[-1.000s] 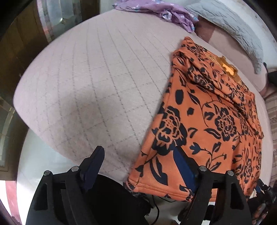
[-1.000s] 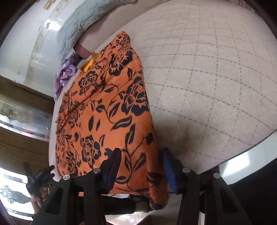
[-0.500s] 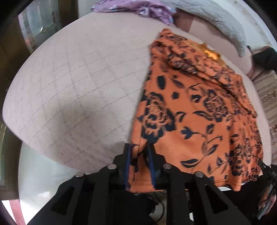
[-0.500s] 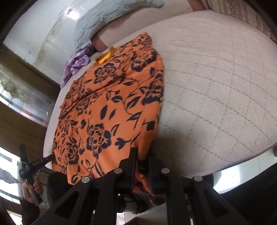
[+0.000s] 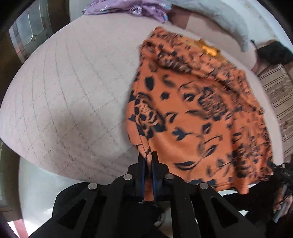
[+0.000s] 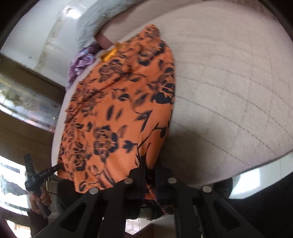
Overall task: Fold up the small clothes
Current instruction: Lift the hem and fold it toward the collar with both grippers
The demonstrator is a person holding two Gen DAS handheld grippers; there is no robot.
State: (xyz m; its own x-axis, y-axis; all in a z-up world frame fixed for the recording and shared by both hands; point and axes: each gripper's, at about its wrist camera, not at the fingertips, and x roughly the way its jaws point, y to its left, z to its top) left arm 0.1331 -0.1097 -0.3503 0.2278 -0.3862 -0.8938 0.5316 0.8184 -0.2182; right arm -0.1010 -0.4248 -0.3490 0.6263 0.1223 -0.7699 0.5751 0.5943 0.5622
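An orange garment with a dark floral print [image 5: 197, 109] lies spread on the pale quilted bed [image 5: 73, 87]. My left gripper [image 5: 148, 157] is shut on the near left corner of its hem, and the cloth rises from the bed there. In the right wrist view the same garment [image 6: 119, 119] runs away from me, and my right gripper [image 6: 150, 170] is shut on the near right corner of the hem. The other gripper shows at the far left of that view [image 6: 36, 179].
A purple garment [image 5: 131, 9] lies at the far end of the bed, next to a grey pillow [image 5: 219, 20]. A striped cloth [image 5: 278, 95] lies at the right. The bed's near edge and white floor [image 5: 45, 179] lie below. Wooden furniture with glass [image 6: 27, 102] stands at the left.
Both grippers have gone from open to shut on the near hem corners of the orange garment, and they have lifted the hem up off the bed.
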